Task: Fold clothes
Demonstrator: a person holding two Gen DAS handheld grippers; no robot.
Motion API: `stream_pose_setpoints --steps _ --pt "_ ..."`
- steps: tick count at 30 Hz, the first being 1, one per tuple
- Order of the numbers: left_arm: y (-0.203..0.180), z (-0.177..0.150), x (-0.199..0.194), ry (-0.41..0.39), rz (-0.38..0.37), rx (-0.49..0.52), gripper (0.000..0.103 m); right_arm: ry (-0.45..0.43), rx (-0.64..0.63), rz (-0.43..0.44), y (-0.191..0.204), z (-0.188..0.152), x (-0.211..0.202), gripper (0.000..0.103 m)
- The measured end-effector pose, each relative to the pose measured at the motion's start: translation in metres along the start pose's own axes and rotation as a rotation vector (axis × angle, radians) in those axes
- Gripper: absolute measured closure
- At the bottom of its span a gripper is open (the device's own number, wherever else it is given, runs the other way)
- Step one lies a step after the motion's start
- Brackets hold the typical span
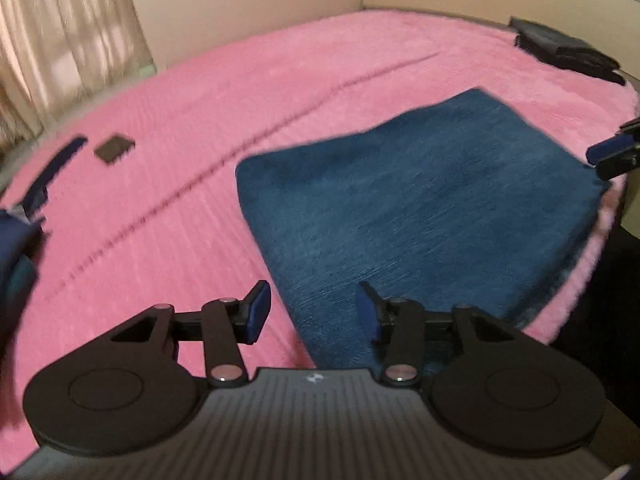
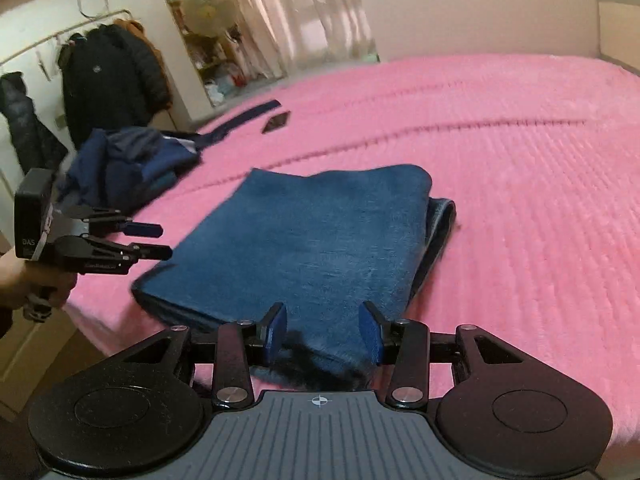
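A dark blue fleece garment [image 2: 304, 240] lies folded into a neat rectangle on the pink bedspread [image 2: 520, 184], near the bed's front edge, with at least 2 layers showing at its right side. So this piece already lies as the task wants it. The scene fits either a fold just finished or a folded piece about to be lifted to a stack (1 dark folded pile [image 1: 568, 50] sits at the far corner). A crumpled heap of navy clothes [image 2: 128, 164] sits left of it.

The right claw [image 2: 323, 334] stands wide, holding nothing, its pads just over the garment's near edge. The left claw [image 1: 314, 312] is also wide and empty, straddling the garment's near left edge. Any next grasp calls for both claws closing on the same layered edge together.
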State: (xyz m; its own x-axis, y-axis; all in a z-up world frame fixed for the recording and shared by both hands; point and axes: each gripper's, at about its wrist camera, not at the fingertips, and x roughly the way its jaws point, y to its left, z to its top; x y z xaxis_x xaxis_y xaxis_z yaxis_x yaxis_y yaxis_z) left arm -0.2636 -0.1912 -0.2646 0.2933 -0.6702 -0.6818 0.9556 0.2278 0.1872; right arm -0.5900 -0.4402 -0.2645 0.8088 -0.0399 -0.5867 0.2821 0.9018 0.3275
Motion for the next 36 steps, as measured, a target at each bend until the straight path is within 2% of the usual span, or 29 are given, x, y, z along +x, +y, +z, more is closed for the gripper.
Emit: stream_pose_setpoints --steps 4,6,7,8,9,10,13,16,18,20,23,25,30,32,34,36 --pt "-0.018 -0.016 0.006 0.031 0.010 0.051 0.061 0.009 0.000 -0.013 -0.002 -0.014 0.003 0.059" --pt "-0.020 -0.017 0.002 0.022 0.025 0.049 0.061 -0.006 -0.005 -0.012 0.004 -0.007 -0.004 0.059" --pt "-0.020 -0.017 -0.001 0.015 0.033 0.045 0.061 -0.014 -0.027 -0.013 0.008 -0.004 -0.008 0.055" --pt "-0.021 -0.017 -0.004 0.008 0.041 0.041 0.061 -0.021 -0.068 -0.020 0.015 -0.003 -0.012 0.046" --pt "-0.024 -0.018 -0.008 0.000 0.055 0.059 0.061 -0.025 -0.120 -0.029 0.022 -0.002 -0.016 0.017" --pt "-0.027 -0.020 -0.013 -0.009 0.070 0.086 0.061 -0.024 -0.188 -0.042 0.030 -0.005 -0.017 0.007" --pt "-0.042 -0.025 -0.032 -0.049 0.106 0.193 0.061 0.002 -0.394 -0.078 0.054 -0.014 -0.017 0.007" --pt "-0.066 -0.033 -0.053 -0.110 0.100 0.330 0.050 0.048 -0.615 -0.123 0.078 -0.026 0.000 0.007" --pt "-0.083 -0.038 -0.056 -0.117 0.113 0.423 0.042 0.080 -0.742 -0.145 0.091 -0.034 0.018 0.007" --pt "-0.095 -0.044 -0.051 -0.101 0.124 0.491 0.040 0.098 -0.851 -0.167 0.101 -0.041 0.036 0.007" --pt "-0.101 -0.052 -0.040 -0.085 0.118 0.525 0.040 0.144 -0.964 -0.207 0.105 -0.052 0.065 0.008" --pt "-0.104 -0.054 -0.036 -0.087 0.113 0.531 0.040 0.181 -1.018 -0.229 0.104 -0.057 0.081 0.020" --pt "-0.112 -0.058 -0.026 -0.092 0.102 0.546 0.034 0.178 -1.151 -0.262 0.105 -0.062 0.095 0.020" --pt "-0.117 -0.059 -0.024 -0.104 0.113 0.568 0.034 0.174 -1.164 -0.255 0.105 -0.059 0.095 0.028" --pt "-0.123 -0.059 -0.021 -0.116 0.135 0.601 0.031 0.167 -1.154 -0.241 0.105 -0.053 0.092 0.047" --pt "-0.129 -0.059 -0.016 -0.125 0.175 0.647 0.028 0.160 -1.145 -0.227 0.104 -0.047 0.088 0.057"
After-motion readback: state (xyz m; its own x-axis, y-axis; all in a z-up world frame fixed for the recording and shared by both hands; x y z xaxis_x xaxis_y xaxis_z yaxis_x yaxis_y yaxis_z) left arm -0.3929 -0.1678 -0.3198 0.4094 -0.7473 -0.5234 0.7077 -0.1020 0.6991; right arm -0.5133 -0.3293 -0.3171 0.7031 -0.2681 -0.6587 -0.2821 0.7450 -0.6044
